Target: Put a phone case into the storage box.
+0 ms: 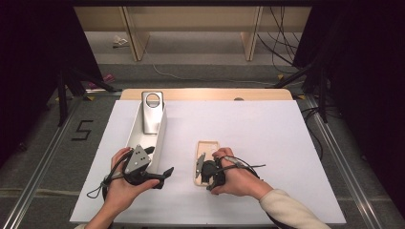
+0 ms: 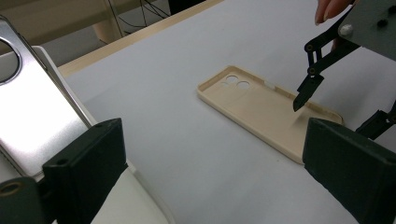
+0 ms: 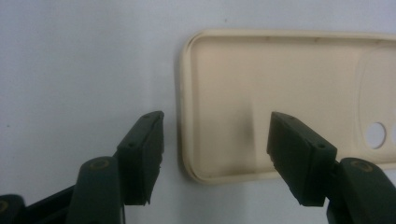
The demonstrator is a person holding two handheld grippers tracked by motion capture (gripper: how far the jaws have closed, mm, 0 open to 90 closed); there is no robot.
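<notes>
Smooth beige phone case (image 3: pixel 289 93), open right tongs (image 3: pixel 215 154) astride rim

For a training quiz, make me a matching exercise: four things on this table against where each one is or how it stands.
Things:
1. phone case
2. silver phone
3. right gripper
4. left gripper

Places or states:
A. leaning in the white tray
B. lying flat, hollow side up, on the white sheet
C. held at the tray's near end, with nothing between its jaws
D. jaws open astride the case's short end wall

Pairs: 1-B, 2-A, 3-D, 4-C
</notes>
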